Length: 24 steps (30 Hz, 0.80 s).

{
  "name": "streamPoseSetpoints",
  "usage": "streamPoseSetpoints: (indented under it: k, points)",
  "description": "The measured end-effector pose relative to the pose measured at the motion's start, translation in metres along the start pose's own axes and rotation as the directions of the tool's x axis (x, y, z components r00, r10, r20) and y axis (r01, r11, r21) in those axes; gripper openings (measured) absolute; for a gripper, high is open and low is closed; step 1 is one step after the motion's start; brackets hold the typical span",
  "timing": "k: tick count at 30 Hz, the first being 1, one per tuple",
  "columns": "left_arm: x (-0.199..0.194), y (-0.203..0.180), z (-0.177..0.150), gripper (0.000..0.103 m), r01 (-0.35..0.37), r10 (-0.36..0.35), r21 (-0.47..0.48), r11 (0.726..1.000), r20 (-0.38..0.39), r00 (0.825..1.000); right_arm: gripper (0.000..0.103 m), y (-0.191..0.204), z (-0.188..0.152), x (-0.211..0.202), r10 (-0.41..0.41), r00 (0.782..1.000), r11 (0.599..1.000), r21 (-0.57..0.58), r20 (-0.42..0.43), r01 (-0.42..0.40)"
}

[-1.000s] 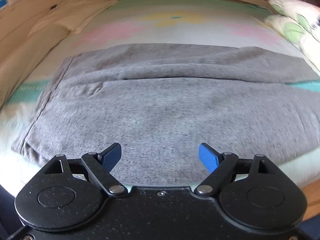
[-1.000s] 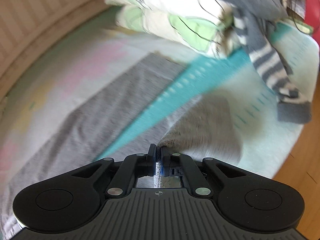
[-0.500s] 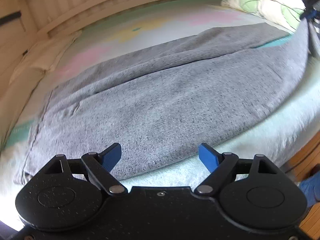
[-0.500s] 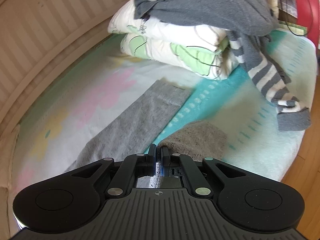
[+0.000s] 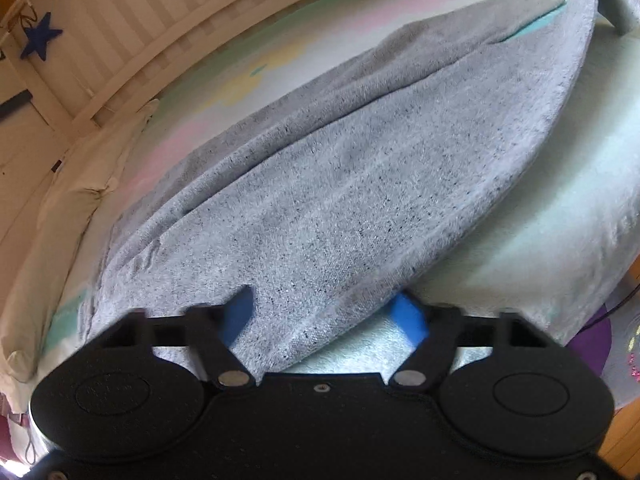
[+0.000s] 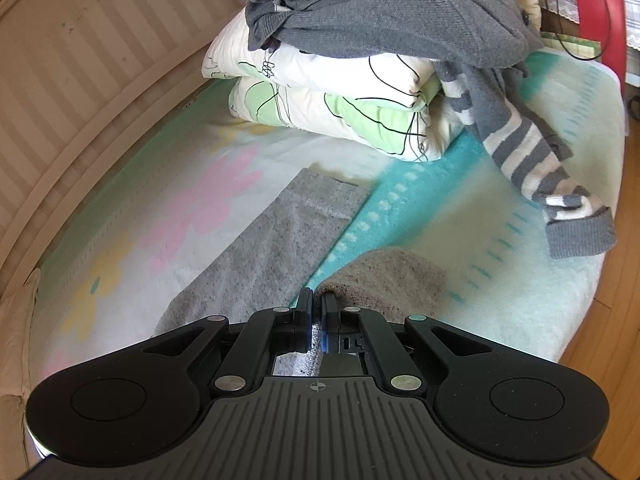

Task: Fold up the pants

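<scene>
A bed covered by a pale fleece blanket [image 6: 520, 288] with mint, turquoise, pink and yellow flower patterns fills both views. A cream slatted wooden bed rail [image 5: 132, 52] runs along its far side, with a dark blue star ornament [image 5: 40, 40] hanging near it. A cream padded bumper cushion [image 5: 76, 200] lines the far edge. A folded white duvet with green leaf print [image 6: 320, 108] rests at one end. Light wooden floorboards [image 6: 600, 340] show beside the bed. Daylight falls brightly across the blanket.
</scene>
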<state>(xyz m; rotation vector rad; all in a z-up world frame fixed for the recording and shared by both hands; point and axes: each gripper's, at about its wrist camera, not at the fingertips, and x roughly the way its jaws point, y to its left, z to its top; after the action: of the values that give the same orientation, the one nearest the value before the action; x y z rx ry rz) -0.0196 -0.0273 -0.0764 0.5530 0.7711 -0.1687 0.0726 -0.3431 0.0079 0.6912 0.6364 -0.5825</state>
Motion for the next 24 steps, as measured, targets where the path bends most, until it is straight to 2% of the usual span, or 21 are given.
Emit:
streamPoseSetpoints:
  k: [2, 3, 4, 9, 14, 18, 24]
  points:
    - [0.001, 0.006, 0.003, 0.031, 0.088, -0.088, -0.023, 0.996, 0.004, 0.996, 0.004, 0.000, 0.000, -0.002, -0.006, 1.000, 1.000, 0.002, 0.008, 0.006]
    - [0.001, 0.010, 0.004, 0.013, 0.122, -0.122, -0.042, 0.992, 0.007, 0.993, 0.004, 0.000, 0.001, -0.003, -0.008, 1.000, 1.000, 0.005, 0.013, 0.008]
    - [0.000, 0.013, 0.006, 0.009, 0.117, -0.117, -0.055, 0.992, 0.011, 0.993, 0.004, 0.000, 0.002, -0.004, -0.006, 1.000, 1.000, 0.008, 0.018, 0.006]
    - [-0.019, 0.039, 0.024, 0.007, 0.148, -0.145, -0.072, 0.986, 0.044, 0.988, 0.004, 0.011, 0.008, -0.012, 0.003, 0.999, 1.000, 0.000, 0.046, -0.003]
    - [-0.028, 0.079, 0.066, 0.007, 0.176, -0.169, -0.077, 0.981, 0.086, 0.982, 0.004, 0.035, 0.024, -0.010, 0.012, 0.998, 0.999, -0.031, 0.065, -0.010]
    - [-0.012, 0.118, 0.101, 0.007, 0.209, -0.199, -0.142, 0.968, 0.086, 0.976, 0.004, 0.058, 0.042, 0.005, 0.011, 0.998, 0.998, -0.069, 0.056, -0.008]
    - [0.033, 0.148, 0.142, 0.007, 0.239, -0.230, -0.216, 0.947, 0.067, 0.971, 0.004, 0.085, 0.059, 0.060, -0.062, 0.998, 0.995, -0.079, -0.005, 0.061]
